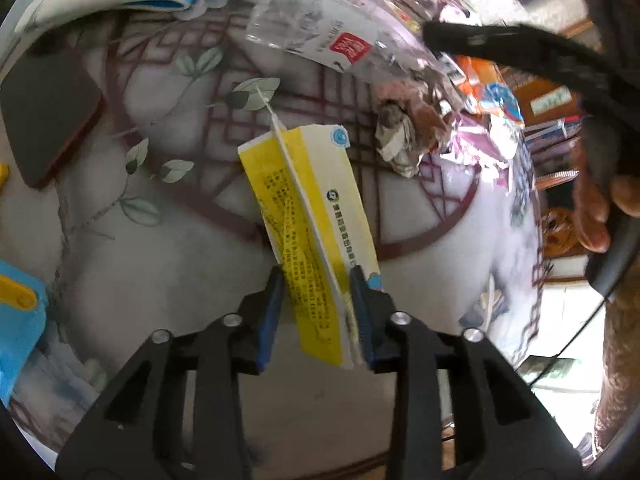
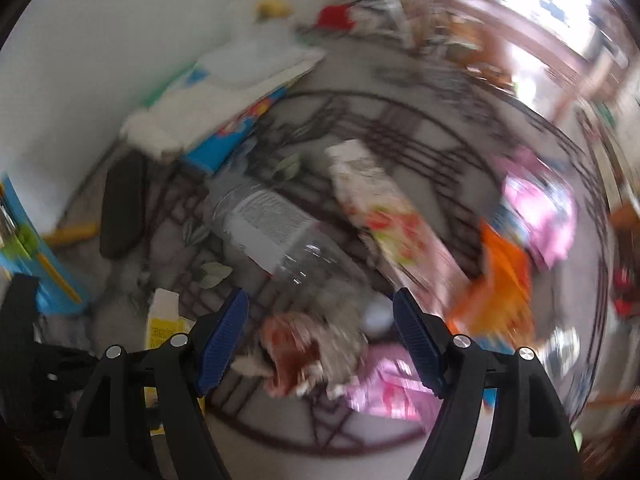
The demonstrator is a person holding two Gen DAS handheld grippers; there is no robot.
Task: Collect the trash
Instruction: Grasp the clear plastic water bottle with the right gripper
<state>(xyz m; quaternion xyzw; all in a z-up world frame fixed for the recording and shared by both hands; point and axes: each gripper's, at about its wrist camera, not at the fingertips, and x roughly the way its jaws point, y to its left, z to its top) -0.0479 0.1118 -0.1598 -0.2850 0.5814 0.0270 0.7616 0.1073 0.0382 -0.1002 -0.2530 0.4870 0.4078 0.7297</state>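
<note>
In the left wrist view, the left gripper (image 1: 318,276) had its jaws drawn in narrow around a flattened yellow-and-white carton (image 1: 308,216), with a blue pad against each side of its lower end. The carton stretched away ahead of the fingertips over the patterned tablecloth (image 1: 168,240). Beyond its far end and a little to the right lay a crumpled wad of paper (image 1: 396,136). Farther ahead lay a clear plastic bottle (image 1: 320,28) with a white label. A dark flat pad with a red edge (image 1: 48,112) lay well off to the left. At the far right edge a hand (image 1: 600,208) gripped a black handle.

The right wrist view was heavily blurred. The right gripper (image 2: 322,308) stood wide open with nothing between its blue pads. Directly below the gap lay crumpled reddish and grey wrappers (image 2: 308,352), and a pink wrapper (image 2: 384,388) lay just right of them. The clear bottle (image 2: 276,232) lay ahead, slightly left. An orange packet (image 2: 500,284) lay to the right. The yellow carton (image 2: 164,320) showed just left of the left finger.
</note>
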